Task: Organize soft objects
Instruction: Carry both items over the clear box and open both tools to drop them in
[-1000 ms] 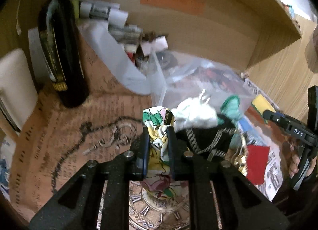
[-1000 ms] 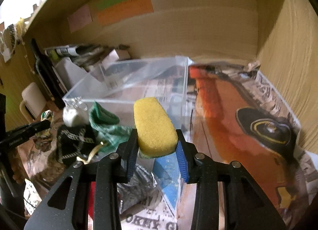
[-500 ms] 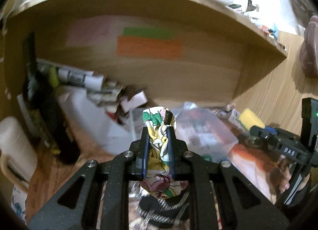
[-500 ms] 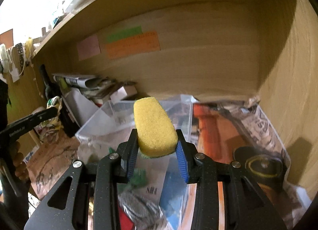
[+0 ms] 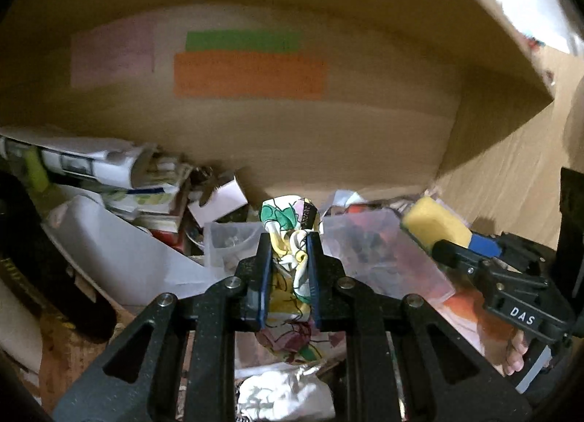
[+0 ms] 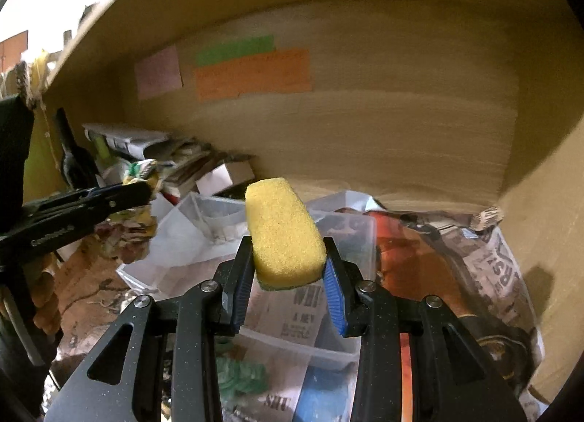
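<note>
Both loads have been raised from the tabletop clutter since the earlier frames. Left wrist view: the floral cloth (image 5: 292, 257) is clamped in the left gripper (image 5: 288, 257), carried above the clear plastic bin (image 5: 383, 261). Right wrist view: the yellow sponge (image 6: 283, 232) is pinched by the right gripper (image 6: 288, 268) over that bin (image 6: 204, 236). Transport step judged in hand; lowering and release into the bin are called for next.
</note>
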A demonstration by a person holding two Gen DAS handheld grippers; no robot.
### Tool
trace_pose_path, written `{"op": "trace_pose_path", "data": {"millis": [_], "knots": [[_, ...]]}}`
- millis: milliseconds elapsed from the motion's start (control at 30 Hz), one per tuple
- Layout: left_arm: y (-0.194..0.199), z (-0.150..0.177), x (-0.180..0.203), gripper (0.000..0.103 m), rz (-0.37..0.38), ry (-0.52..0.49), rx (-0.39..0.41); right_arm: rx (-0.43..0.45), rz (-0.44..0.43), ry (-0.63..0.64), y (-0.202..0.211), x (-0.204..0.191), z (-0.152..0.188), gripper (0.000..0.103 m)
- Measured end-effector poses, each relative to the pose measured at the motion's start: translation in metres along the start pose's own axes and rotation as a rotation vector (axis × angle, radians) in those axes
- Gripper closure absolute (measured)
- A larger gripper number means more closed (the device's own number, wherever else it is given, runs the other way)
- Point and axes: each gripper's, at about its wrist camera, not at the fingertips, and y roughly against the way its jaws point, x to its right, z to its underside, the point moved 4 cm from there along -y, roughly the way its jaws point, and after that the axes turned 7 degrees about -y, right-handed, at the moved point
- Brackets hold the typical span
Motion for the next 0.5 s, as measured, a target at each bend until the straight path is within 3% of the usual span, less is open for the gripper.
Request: {"op": "trace_pose_path", "data": {"millis": [100,333,500], "knots": [[-0.021,0.004,0.001,0.087,-0.014,-0.01,-0.056,-0.045,0.004,0.013,-0.017,-0.002,0.003,0.07],[-0.07,0.017,-0.003,0.087,0.029,0.002,-0.204,-0.176,0.015,0.026,-0.055,-0.001,0.016,0.07],[-0.084,0.026,0.001,0.087,0.029,-0.009,-0.26,-0.223,0.032,0.022,-0.069,0.004,0.025,0.07]]}}
